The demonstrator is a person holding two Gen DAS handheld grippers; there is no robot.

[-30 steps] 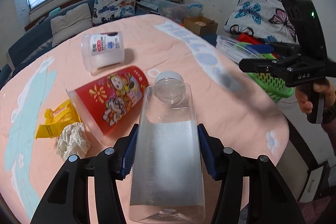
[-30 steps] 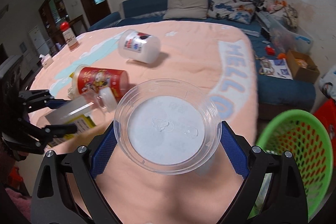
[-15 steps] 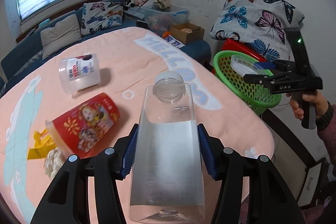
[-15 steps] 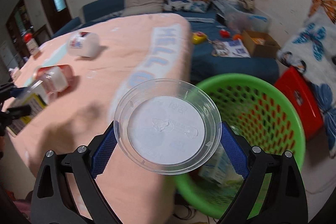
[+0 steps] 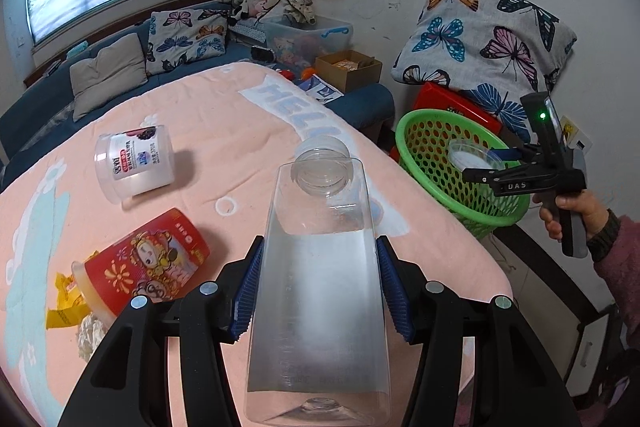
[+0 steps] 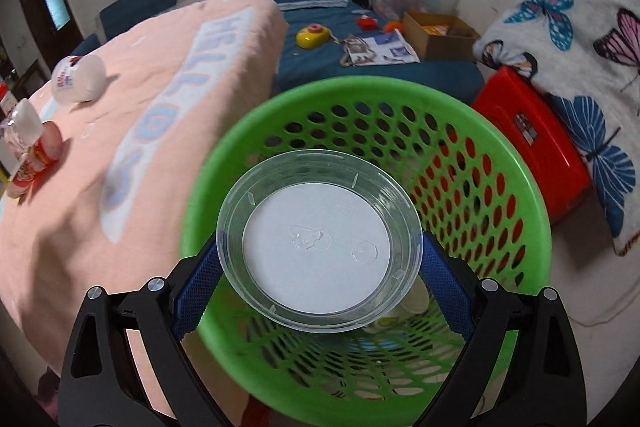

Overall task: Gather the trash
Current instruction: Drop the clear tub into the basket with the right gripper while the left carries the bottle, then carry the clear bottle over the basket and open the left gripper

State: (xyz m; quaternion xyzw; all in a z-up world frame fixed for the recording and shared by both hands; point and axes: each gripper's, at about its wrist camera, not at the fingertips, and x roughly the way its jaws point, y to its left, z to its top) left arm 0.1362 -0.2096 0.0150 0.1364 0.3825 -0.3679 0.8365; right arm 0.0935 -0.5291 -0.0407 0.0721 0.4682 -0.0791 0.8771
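The green basket (image 6: 516,187) mouth is standing open; a clear lid (image 6: 318,247) is hanging over it, blocking part

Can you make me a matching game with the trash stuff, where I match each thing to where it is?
Things:
1. clear bottle
2. clear lid
3. red cup
4. yellow wrapper

Places:
A. lying on its side on the pink table
B. gripped in the left tool
C. poking out by the red cup's open end
D. gripped in the right tool, over the green basket

Pairs: 1-B, 2-D, 3-A, 4-C
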